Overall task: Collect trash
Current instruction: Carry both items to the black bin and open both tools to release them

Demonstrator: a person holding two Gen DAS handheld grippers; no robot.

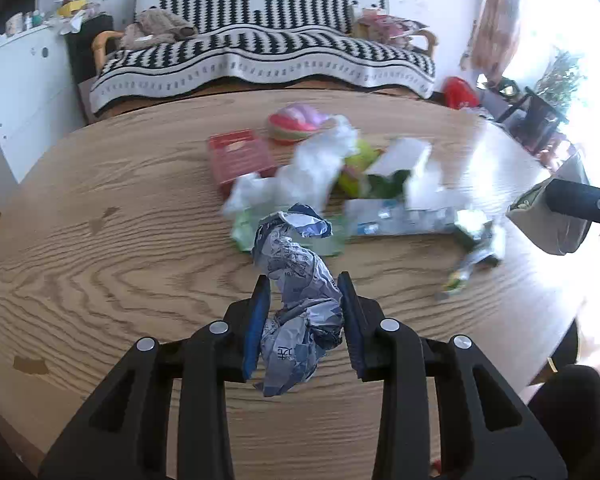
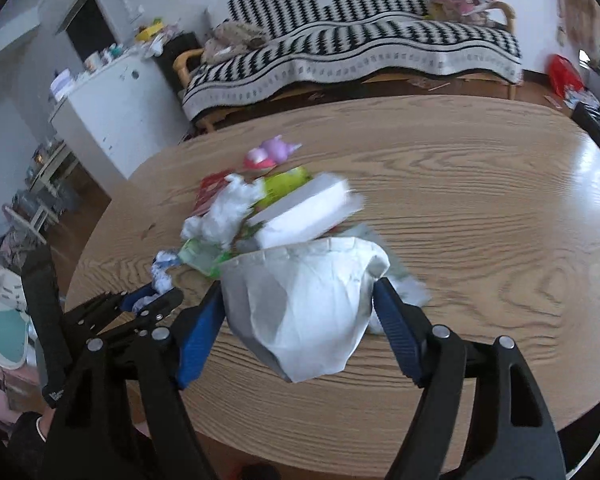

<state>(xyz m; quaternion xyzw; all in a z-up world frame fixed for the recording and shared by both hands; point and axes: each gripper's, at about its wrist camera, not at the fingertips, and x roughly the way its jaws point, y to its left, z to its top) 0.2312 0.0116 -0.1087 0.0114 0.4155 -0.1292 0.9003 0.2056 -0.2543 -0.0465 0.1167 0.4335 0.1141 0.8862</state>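
Gripping one crumpled wrapper (image 1: 296, 308) left claw (image 1: 304, 292); right claw (image 2: 300, 308) one paper bowl (image 2: 300, 312).

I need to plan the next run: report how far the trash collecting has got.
Done: nothing visibly binned. In hand: the left gripper clamps a crumpled blue-and-white wrapper; the right gripper holds a white paper bowl. Left: a pile on the table, including a red box and white tissue.

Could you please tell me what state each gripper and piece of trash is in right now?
left gripper: shut on the crumpled wrapper, lifted off the table.
right gripper: shut on the dented white paper cup.
trash pile: loose on the table.
red box: lying flat.
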